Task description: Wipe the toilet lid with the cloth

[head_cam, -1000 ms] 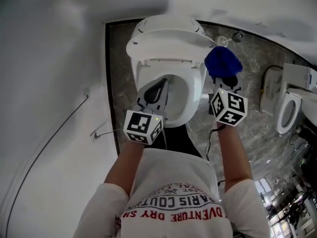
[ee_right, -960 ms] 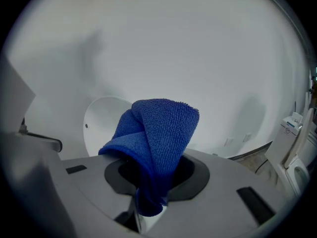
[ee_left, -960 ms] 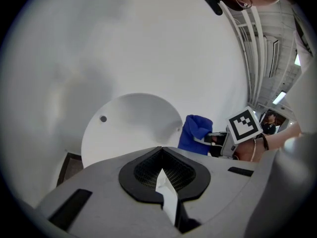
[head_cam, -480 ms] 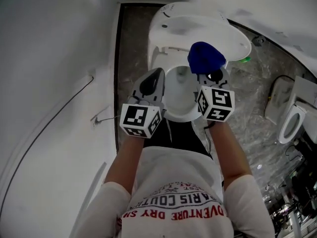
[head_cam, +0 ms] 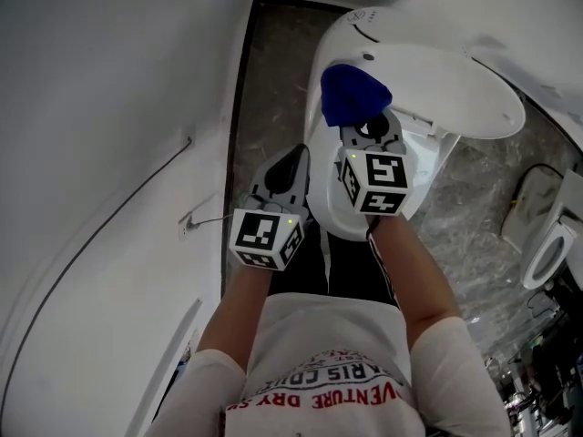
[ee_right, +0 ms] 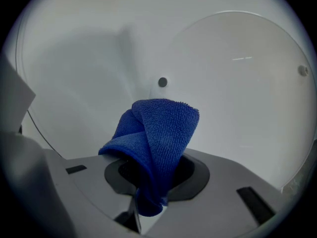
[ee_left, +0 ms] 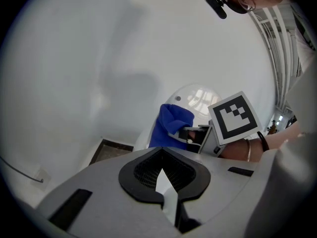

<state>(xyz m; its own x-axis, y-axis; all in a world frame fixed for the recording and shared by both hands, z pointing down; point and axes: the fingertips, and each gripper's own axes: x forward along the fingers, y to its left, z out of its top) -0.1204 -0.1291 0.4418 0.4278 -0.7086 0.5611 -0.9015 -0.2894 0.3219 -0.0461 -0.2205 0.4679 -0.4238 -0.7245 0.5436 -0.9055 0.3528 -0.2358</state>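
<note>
The white toilet's lid stands raised at the upper right of the head view and fills the right gripper view as a round white face. A folded blue cloth is pinched in my right gripper, held up close in front of the lid near its hinge end. In the right gripper view the blue cloth bulges out of the right gripper's shut jaws. My left gripper hangs by the bowl's left rim, shut on nothing. The left gripper looks toward the blue cloth.
A white wall with a thin cable runs along the left. Dark marbled floor shows in a narrow strip between the wall and the toilet. A second toilet stands at the right edge. The bowl lies under the right gripper.
My right gripper has carried the blue cloth from beside the toilet's right side leftward to in front of the raised lid. The left gripper has come off the bowl to its left rim, still shut.
</note>
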